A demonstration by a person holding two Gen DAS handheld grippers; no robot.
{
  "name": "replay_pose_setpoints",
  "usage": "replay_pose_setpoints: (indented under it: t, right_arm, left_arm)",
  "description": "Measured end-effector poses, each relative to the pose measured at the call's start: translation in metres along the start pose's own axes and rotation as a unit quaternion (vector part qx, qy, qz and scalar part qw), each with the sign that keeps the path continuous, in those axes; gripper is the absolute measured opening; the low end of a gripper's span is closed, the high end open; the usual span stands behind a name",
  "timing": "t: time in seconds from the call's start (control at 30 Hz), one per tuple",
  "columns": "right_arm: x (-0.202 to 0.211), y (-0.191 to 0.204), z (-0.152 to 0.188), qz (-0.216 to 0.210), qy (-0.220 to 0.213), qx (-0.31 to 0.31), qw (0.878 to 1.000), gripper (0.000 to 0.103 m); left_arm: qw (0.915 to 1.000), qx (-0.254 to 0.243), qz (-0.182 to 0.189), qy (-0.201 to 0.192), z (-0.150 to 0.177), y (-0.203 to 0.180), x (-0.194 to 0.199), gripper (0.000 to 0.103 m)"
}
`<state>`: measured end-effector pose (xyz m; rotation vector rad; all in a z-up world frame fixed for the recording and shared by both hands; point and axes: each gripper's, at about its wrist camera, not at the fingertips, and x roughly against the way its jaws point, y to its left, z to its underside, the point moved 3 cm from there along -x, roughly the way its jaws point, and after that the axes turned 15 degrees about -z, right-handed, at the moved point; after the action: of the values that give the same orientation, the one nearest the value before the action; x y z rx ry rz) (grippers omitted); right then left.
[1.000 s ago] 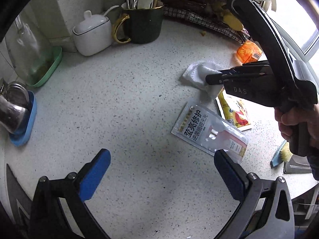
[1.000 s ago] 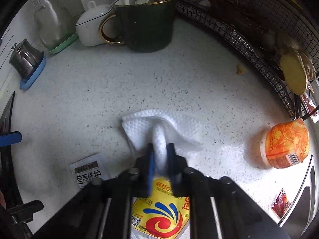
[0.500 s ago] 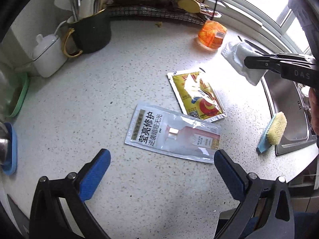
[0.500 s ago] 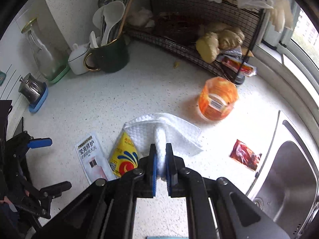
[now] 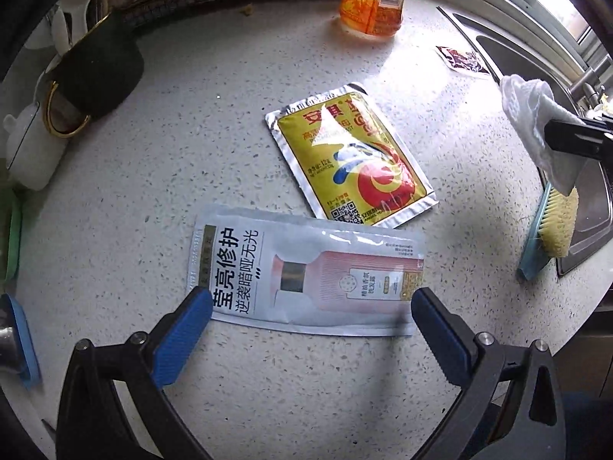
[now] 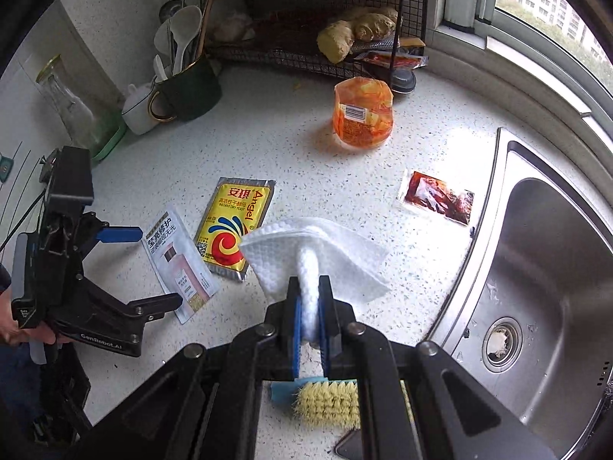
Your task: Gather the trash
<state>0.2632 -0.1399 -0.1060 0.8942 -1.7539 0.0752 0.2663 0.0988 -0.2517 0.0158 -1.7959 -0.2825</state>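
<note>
The right gripper pinches a paper towel above the counter's sink edge; the left gripper, spread wide, should next drop onto the shampoo sachet.

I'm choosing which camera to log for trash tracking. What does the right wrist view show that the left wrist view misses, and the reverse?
Only the right wrist view shows the sink basin with its drain, the ginger on the wire rack, and the left gripper from outside.

Only the left wrist view shows the right gripper from the side, shut on the paper towel, and the whole scrub brush.

Both show the yellow yeast packet, the grey shampoo sachet, the orange bag, the dark red sachet and the green mug.
</note>
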Motion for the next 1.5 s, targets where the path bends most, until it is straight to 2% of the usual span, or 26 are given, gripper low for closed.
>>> replay_pose_setpoints:
  t: [0.07, 0.13, 0.2, 0.3, 0.37, 0.4, 0.47, 0.5, 0.57, 0.63, 0.73, 0.8, 1.03, 1.23, 1.5]
  right_arm:
    - [0.001, -0.001, 0.001, 0.000, -0.002, -0.005, 1.000, 0.007]
    - [0.002, -0.003, 0.003, 0.001, -0.005, -0.010, 1.000, 0.007]
    - [0.002, -0.004, 0.004, 0.001, -0.007, -0.016, 1.000, 0.007]
    - [0.002, -0.005, 0.008, 0.000, -0.009, -0.023, 1.000, 0.007]
    - [0.001, -0.007, 0.012, -0.002, -0.007, -0.029, 1.000, 0.007]
    - [-0.001, -0.007, 0.014, -0.002, -0.006, -0.031, 0.999, 0.007]
    - [-0.004, -0.006, 0.016, -0.005, -0.002, -0.035, 0.999, 0.007]
    - [-0.005, -0.005, 0.017, -0.006, 0.000, -0.035, 0.999, 0.007]
    - [-0.008, -0.001, 0.019, -0.010, 0.003, -0.034, 0.999, 0.007]
    - [-0.010, 0.002, 0.021, -0.014, 0.006, -0.033, 0.999, 0.007]
    - [-0.009, 0.006, 0.021, -0.017, 0.006, -0.027, 0.999, 0.007]
    - [-0.008, 0.008, 0.021, -0.019, 0.006, -0.025, 0.999, 0.007]
    - [0.001, 0.013, 0.024, -0.028, 0.006, -0.021, 0.999, 0.007]
    - [0.021, 0.026, 0.038, -0.038, -0.006, -0.007, 0.999, 0.007]
    - [0.057, 0.042, 0.086, -0.041, -0.013, 0.029, 0.999, 0.007]
  left_arm:
    - [1.0000, 0.001, 0.008, 0.003, 0.000, -0.005, -0.005, 0.102]
    - [0.9998, -0.008, -0.011, -0.012, -0.001, -0.011, -0.006, 0.102]
    - [0.9997, -0.005, -0.011, -0.023, -0.003, -0.015, -0.007, 0.101]
    - [0.9992, -0.006, -0.004, -0.038, -0.002, -0.017, -0.002, 0.089]
    - [0.9990, -0.002, 0.004, -0.045, -0.002, -0.015, 0.004, 0.067]
    - [0.9989, 0.000, 0.009, -0.046, -0.002, -0.013, 0.007, 0.062]
    - [0.9986, 0.005, 0.023, -0.048, -0.002, -0.011, 0.011, 0.042]
    - [0.9983, 0.007, 0.031, -0.049, -0.002, -0.010, 0.011, 0.037]
    - [0.9977, 0.019, 0.048, -0.045, -0.001, -0.008, 0.013, 0.017]
    - [0.9967, 0.042, 0.060, -0.036, -0.003, -0.004, 0.012, 0.009]
    - [0.9948, 0.071, 0.070, -0.019, 0.003, 0.008, 0.013, 0.005]
    - [0.9950, 0.080, 0.059, -0.014, 0.006, 0.011, 0.015, 0.005]
    - [0.9933, 0.101, 0.053, -0.019, 0.022, 0.019, 0.038, 0.005]
    - [0.9952, 0.083, 0.044, -0.031, 0.043, -0.005, 0.068, 0.005]
    - [0.9938, 0.088, 0.035, -0.058, 0.083, -0.041, 0.121, 0.005]
